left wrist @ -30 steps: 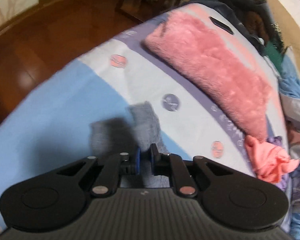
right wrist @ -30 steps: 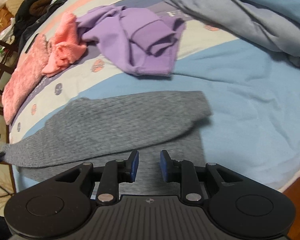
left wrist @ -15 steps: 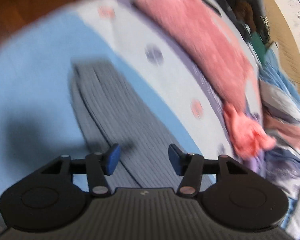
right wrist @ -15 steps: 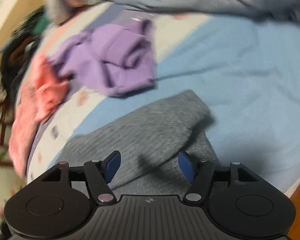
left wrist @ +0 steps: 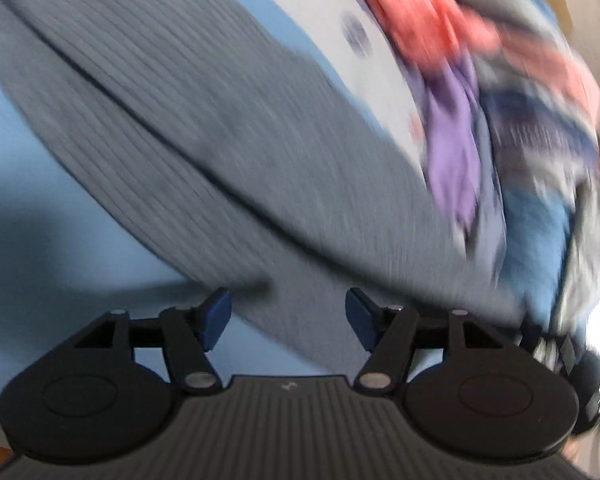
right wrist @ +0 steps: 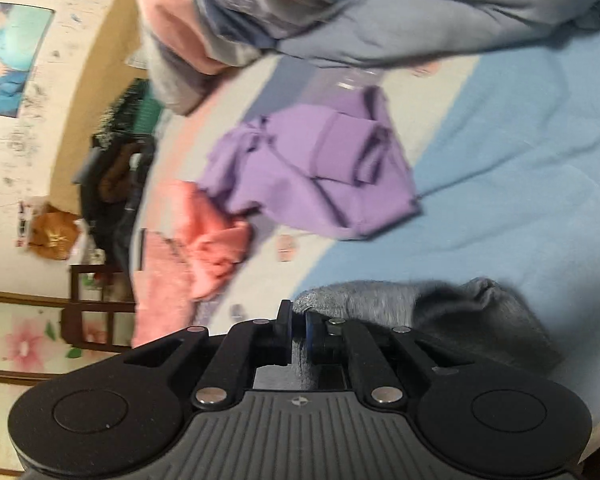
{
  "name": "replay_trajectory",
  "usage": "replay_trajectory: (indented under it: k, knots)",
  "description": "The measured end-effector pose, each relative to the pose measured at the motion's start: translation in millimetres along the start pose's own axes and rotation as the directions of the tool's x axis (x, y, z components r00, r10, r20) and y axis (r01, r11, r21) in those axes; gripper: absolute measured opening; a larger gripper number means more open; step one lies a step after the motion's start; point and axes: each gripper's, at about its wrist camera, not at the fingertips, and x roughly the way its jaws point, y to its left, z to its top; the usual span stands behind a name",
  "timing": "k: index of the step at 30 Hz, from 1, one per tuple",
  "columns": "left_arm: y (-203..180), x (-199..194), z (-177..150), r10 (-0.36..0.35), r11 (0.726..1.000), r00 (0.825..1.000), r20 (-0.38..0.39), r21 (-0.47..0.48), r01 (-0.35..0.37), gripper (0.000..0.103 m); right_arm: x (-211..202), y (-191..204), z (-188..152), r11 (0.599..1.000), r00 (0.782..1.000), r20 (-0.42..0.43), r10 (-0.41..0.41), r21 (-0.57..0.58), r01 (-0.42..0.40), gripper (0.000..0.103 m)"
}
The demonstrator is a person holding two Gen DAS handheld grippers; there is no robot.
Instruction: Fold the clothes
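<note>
Blur smears the left wrist view, yet it alone shows the grey ribbed garment (left wrist: 228, 132) spread long and flat across the blue part of the bed sheet (left wrist: 28, 152), folded lengthwise with a seam line running down it. Only the right wrist view shows the room beyond the bed: a marked wall with a poster (right wrist: 8, 60), a dark wooden chair (right wrist: 96, 304) and a heap of dark clothes at the bed's far side.

The left tool (left wrist: 288, 316) hangs just above the grey garment with its jaws wide and opening, cloth below the gap but not pinched. The right tool (right wrist: 299, 330) is clamped narrow on a raised, bunched edge of the same garment (right wrist: 440, 312), which runs between its blue pads.

Beyond lie a purple garment (right wrist: 312, 172) and a coral one (right wrist: 212, 248), both apart from the grey one. Bare blue sheet lies open to the right, with crumpled bedding (right wrist: 420, 20) along the top.
</note>
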Motion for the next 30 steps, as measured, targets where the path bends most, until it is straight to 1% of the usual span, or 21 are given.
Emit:
replay_trajectory:
  k: [1,2,3,4,5,7,8,10,11,14,15,18,20,21,22,23,25,26,28,30]
  knots:
    - [-5.1,6.5,-7.2,-0.025,1.0,0.999,-0.023,0.019,0.026,0.067,-2.6,3.3,-1.4,1.0,1.0,-0.003,0.012,0.0,-0.012,0.006]
    - [-5.3,10.6,-12.8,-0.085,0.996,0.996,-0.02,-0.001,0.085,0.067,-4.5,6.5,-2.8,1.0,1.0,-0.007,0.02,-0.002,-0.02,0.006]
    - [-2.3,14.5,-17.8,-0.167,0.985,0.986,0.002,-0.051,0.167,0.067,-7.2,7.8,-5.4,1.0,1.0,-0.013,0.022,-0.003,-0.022,0.006]
    - [2.5,17.3,-20.0,-0.222,0.968,0.974,0.036,-0.109,0.225,0.068,-10.8,7.0,-8.3,1.0,1.0,-0.017,0.02,0.001,-0.02,0.006]
    - [7.7,20.2,-22.2,-0.271,0.946,0.96,0.073,-0.166,0.279,0.072,-14.4,3.5,-11.4,1.0,1.0,-0.023,0.019,0.014,-0.019,0.006]
    - [22.2,26.5,-27.0,-0.3,0.898,0.94,0.16,-0.284,0.335,0.075,-21.7,-4.9,-18.2,0.999,0.999,-0.034,0.017,0.044,-0.016,0.006]
    - [28.5,29.3,-28.7,-0.297,0.882,0.936,0.187,-0.322,0.344,0.075,-24.3,-8.8,-20.6,0.998,0.999,-0.038,0.015,0.059,-0.013,0.006]
    - [40.3,33.1,-31.4,-0.292,0.849,0.927,0.234,-0.382,0.364,0.075,-30.6,-12.5,-24.0,0.997,0.999,-0.039,0.031,0.069,-0.028,0.005]
    - [46.4,34.0,-32.9,-0.288,0.83,0.922,0.257,-0.413,0.374,0.075,-33.8,-14.0,-25.6,0.997,0.998,-0.039,0.04,0.073,-0.037,0.001]
    - [61.5,38.0,-35.7,-0.273,0.772,0.908,0.318,-0.49,0.404,0.075,-41.0,-13.2,-27.2,0.996,0.997,-0.038,0.072,0.059,-0.069,0.001]
    - [63.3,38.4,-34.1,-0.267,0.763,0.905,0.331,-0.501,0.409,0.075,-41.2,-11.5,-26.8,0.997,0.997,-0.041,0.067,0.044,-0.066,0.0]
    - [63.2,30.8,-31.9,-0.236,0.773,0.906,0.351,-0.497,0.394,0.075,-35.2,-18.5,-26.9,0.999,0.998,-0.059,0.028,0.043,-0.025,0.002]
    - [58.3,30.4,-27.9,-0.217,0.785,0.908,0.359,-0.488,0.381,0.075,-29.7,-29.1,-26.9,0.999,0.998,-0.061,-0.031,0.043,0.034,0.015]
    - [57.2,30.4,-24.3,-0.207,0.79,0.909,0.362,-0.486,0.374,0.075,-25.8,-37.5,-26.6,0.996,0.996,-0.063,-0.07,0.052,0.073,0.019]
    - [56.2,30.4,-20.8,-0.197,0.796,0.91,0.365,-0.483,0.366,0.075,-21.5,-47.0,-26.3,0.991,0.992,-0.065,-0.111,0.064,0.115,0.032]
    - [55.5,30.1,-17.7,-0.188,0.8,0.911,0.368,-0.481,0.359,0.075,-16.0,-58.0,-25.7,0.985,0.988,-0.064,-0.141,0.09,0.147,0.041]
    - [59.5,26.0,-19.1,-0.18,0.797,0.911,0.372,-0.488,0.356,0.075,-4.9,-80.0,-24.0,0.97,0.981,-0.061,-0.186,0.149,0.193,0.043]
    - [62.2,24.6,-18.9,-0.177,0.796,0.911,0.373,-0.491,0.355,0.075,1.8,-90.7,-22.6,0.963,0.98,-0.06,-0.191,0.182,0.199,0.044]
    - [64.8,24.2,-18.2,-0.171,0.798,0.912,0.373,-0.49,0.35,0.075,13.1,-108.3,-19.7,0.949,0.979,-0.057,-0.193,0.243,0.201,0.045]
    - [64.9,25.0,-18.4,-0.164,0.8,0.912,0.375,-0.49,0.345,0.075,23.6,-120.5,-17.1,0.936,0.982,-0.036,-0.184,0.299,0.186,0.045]
